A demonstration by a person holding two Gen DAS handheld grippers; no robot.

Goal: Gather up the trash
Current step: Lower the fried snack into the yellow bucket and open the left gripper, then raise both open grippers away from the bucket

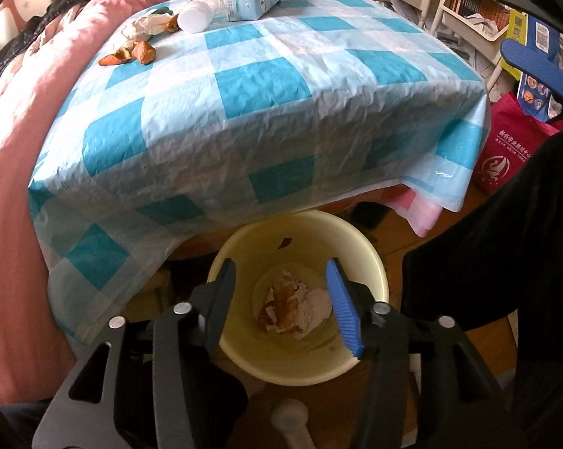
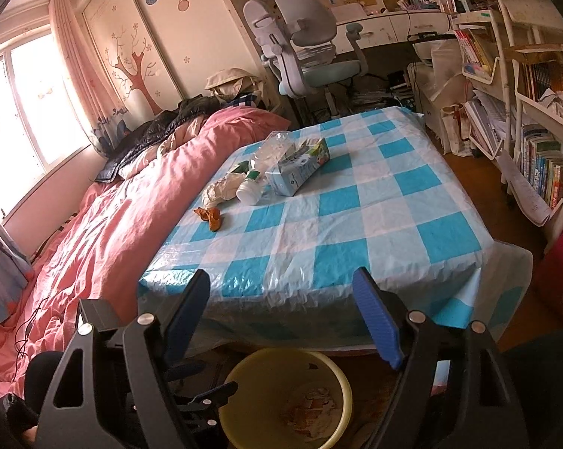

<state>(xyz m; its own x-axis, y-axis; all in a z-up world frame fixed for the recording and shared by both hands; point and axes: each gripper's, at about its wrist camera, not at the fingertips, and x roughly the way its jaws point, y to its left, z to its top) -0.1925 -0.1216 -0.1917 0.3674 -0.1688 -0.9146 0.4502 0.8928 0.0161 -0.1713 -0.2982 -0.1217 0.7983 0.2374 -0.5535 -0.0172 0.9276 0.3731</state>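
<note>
Left wrist view: your left gripper (image 1: pixel 281 301) points down into the cream bin (image 1: pixel 371 262), which stands on the floor just below the table edge. Jaws parted, nothing between the pads; the gap frames the crumpled paper and orange peel scraps (image 1: pixel 294 308) lying on the bin's bottom. Your right gripper (image 1: pixel 539 71) shows at the top right of this view, blue pads apart, empty. Right wrist view: same read, right gripper (image 2: pixel 281 314) held over the near table edge, jaws wide, nothing gripped. The bin (image 2: pixel 341 385) sits low between its fingers, and part of the left gripper's black frame (image 2: pixel 202 400) shows at the bin's left rim. Trash left on the blue-and-white checked tablecloth (image 2: pixel 356 224), all bunched at the far left side next to the pink duvet (image 2: pixel 105 232): drink carton (image 2: pixel 296 168) on its side, clear crushed plastic bottle (image 2: pixel 277 146) behind it, white bottle (image 2: pixel 249 191) lying down and touching the carton, crumpled paper wad (image 2: pixel 221 187) just left of the white bottle, and orange peel pieces (image 2: pixel 210 217) nearest you, slightly apart from the rest.
</note>
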